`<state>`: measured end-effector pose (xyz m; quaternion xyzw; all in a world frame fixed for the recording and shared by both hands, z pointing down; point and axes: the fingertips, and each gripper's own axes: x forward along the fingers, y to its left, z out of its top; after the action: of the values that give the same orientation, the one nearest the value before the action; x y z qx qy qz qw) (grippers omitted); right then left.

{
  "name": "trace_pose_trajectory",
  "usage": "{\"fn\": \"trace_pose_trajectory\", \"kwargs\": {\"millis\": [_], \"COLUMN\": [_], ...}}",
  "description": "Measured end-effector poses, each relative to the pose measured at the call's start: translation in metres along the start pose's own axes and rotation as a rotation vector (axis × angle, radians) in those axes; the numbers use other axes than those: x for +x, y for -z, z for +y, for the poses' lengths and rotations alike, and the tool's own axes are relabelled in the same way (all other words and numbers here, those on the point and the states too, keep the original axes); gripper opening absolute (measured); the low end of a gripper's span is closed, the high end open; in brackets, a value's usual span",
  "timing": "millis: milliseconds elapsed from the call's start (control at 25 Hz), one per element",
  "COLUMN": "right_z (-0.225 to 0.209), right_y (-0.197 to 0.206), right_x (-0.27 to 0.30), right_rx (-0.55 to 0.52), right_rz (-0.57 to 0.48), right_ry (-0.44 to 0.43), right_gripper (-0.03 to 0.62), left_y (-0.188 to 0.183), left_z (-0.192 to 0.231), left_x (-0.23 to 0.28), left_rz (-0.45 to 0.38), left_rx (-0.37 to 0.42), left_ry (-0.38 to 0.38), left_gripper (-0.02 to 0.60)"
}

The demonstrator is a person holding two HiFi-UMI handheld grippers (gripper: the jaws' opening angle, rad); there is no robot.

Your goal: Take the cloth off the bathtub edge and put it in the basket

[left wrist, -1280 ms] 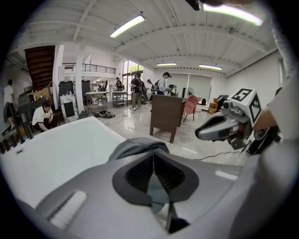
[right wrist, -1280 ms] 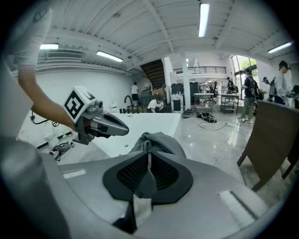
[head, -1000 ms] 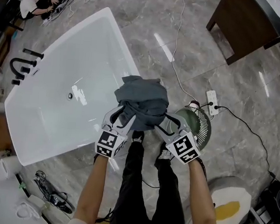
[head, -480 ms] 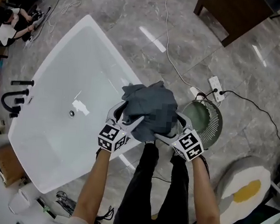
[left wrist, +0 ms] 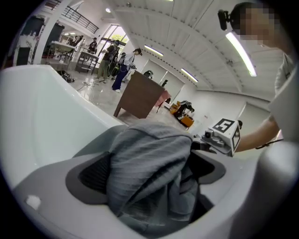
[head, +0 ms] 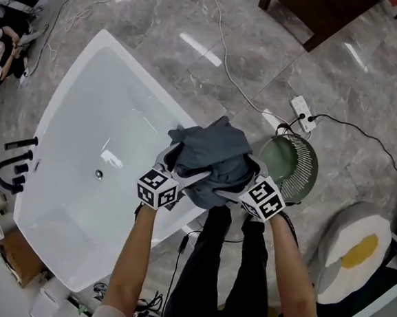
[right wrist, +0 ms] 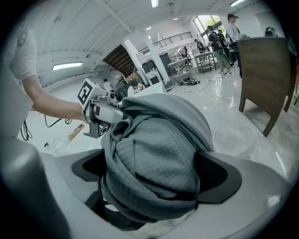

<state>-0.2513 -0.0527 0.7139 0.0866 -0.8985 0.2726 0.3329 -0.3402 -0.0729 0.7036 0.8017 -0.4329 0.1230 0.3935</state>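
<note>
A dark grey cloth is bunched up over the right rim of the white bathtub, between both grippers. My left gripper is at its left and my right gripper at its right. Both have just been opening their jaws, which now stand wide with the cloth lying loose between the dark pads. The right gripper view has the bundle filling the gap, with the left gripper's marker cube behind it. The round green basket stands on the floor just right of the grippers.
A white power strip with cables lies on the marble floor behind the basket. A dark wooden cabinet stands at the far right. A black faucet is at the tub's left end. An egg-shaped mat lies at the right.
Both grippers' jaws have spread much wider round the cloth. The hands and the bundle have sunk a little towards the tub rim.
</note>
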Motion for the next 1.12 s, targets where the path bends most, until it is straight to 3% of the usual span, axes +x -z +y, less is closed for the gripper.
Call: {"fn": "trace_pose_trajectory", "kwargs": {"millis": [160,360,520,720,920,1120], "right_z": [0.0,0.001,0.0,0.002,0.007,0.017], "right_y": [0.001,0.001,0.001,-0.001,-0.002,-0.005], "right_x": [0.015,0.031,0.031,0.025,0.008,-0.016], "right_rx": [0.006,0.03,0.065,0.063,0.08,0.071], "right_rz": [0.025,0.038,0.016,-0.017,-0.079,-0.142], "right_ry": [-0.014,-0.009,0.008,0.055,0.134,0.155], "right_gripper": [0.572,0.572,0.564,0.495,0.414,0.307], "left_y": [0.006,0.008,0.01,0.014,0.015,0.007], "left_z": [-0.005,-0.006,-0.008,-0.012,-0.023,-0.044], "left_x": [0.02,0.027,0.028,0.024,0.014,0.006], "left_rz": [0.012,-0.024,-0.072,-0.09,-0.06,-0.101], "left_rx": [-0.013,-0.041,-0.127,-0.221,-0.209,-0.189], "left_ry": [0.036,0.028,0.025,0.009,-0.013,-0.039], "left_gripper": [0.58,0.577,0.547,0.459,0.367,0.317]}}
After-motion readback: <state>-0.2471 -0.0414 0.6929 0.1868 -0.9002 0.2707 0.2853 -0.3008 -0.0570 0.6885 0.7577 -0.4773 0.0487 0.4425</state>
